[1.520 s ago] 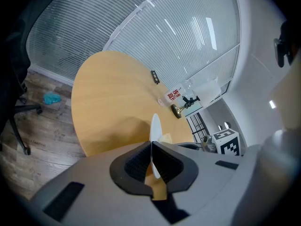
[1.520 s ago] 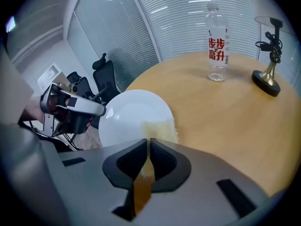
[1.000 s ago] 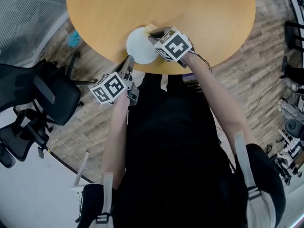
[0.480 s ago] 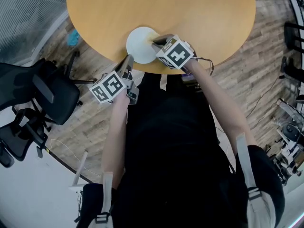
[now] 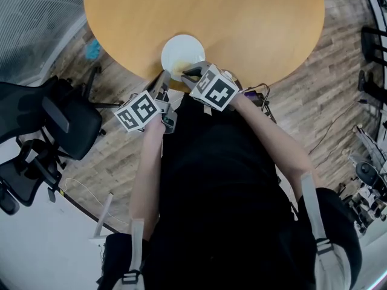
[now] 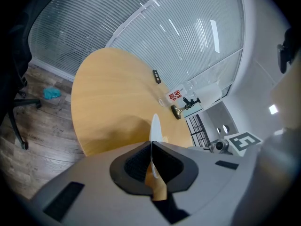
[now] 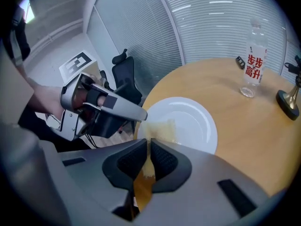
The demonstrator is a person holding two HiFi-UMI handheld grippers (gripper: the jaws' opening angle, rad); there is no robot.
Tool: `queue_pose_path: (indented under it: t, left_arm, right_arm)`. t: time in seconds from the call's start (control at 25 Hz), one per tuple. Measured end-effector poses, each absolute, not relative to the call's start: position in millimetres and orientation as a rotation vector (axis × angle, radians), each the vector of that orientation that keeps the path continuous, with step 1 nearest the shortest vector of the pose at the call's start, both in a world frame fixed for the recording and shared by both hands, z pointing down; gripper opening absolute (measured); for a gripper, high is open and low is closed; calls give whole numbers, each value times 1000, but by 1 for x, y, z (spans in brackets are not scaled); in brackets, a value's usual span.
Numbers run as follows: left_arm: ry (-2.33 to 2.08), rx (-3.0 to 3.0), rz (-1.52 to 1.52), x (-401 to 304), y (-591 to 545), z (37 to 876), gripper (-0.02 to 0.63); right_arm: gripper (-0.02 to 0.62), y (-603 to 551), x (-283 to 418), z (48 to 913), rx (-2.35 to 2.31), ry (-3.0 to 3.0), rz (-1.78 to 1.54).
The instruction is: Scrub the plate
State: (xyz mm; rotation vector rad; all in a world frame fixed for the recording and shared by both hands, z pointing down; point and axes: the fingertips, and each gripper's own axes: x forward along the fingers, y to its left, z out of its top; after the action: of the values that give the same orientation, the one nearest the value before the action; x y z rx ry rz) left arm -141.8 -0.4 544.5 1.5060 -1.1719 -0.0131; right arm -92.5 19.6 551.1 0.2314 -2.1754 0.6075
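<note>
**Both tongs closed: left on the plate rim, right on the sponge**

My left tongs are pinched nearly shut on the rim of the white plate. In the left gripper view the plate shows edge-on, its thin rim running straight into the closed pads. They take the plate at about its 7 o'clock in the head view.

My right tongs are clamped narrow on a yellow sponge. The free end of the sponge lies flat on the plate's inner face near its 6 o'clock edge. In the right gripper view the left tongs sit at the plate's 9 o'clock, just beside the sponge.

The plate rests on a round wooden desk, right at the desk's 6 o'clock edge, closest to my body. Farther across the desk, at the plate's 2 o'clock in the right gripper view, stands a clear water bottle with red print. A brass-coloured stand is at 3 o'clock of it, and a small dark object lies just beside it at 9 o'clock.

The floor is grey-brown planking. A black office chair stands at the desk's 8 o'clock, and a teal scrap lies on the floor by the desk's edge. Slatted blinds line the wall beyond.
</note>
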Motion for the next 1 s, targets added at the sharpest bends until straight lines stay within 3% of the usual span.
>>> queue_pose_path:
  t: [0.52, 1.0]
  left_arm:
    - [-1146, 1531, -10, -133, -1, 539, 23]
    - [-1155, 1508, -18, -141, -6, 550, 23]
  right_arm:
    - [29, -16, -127, 520, 293, -2281, 598]
    - [29, -22, -41, 584, 451, -2062, 651]
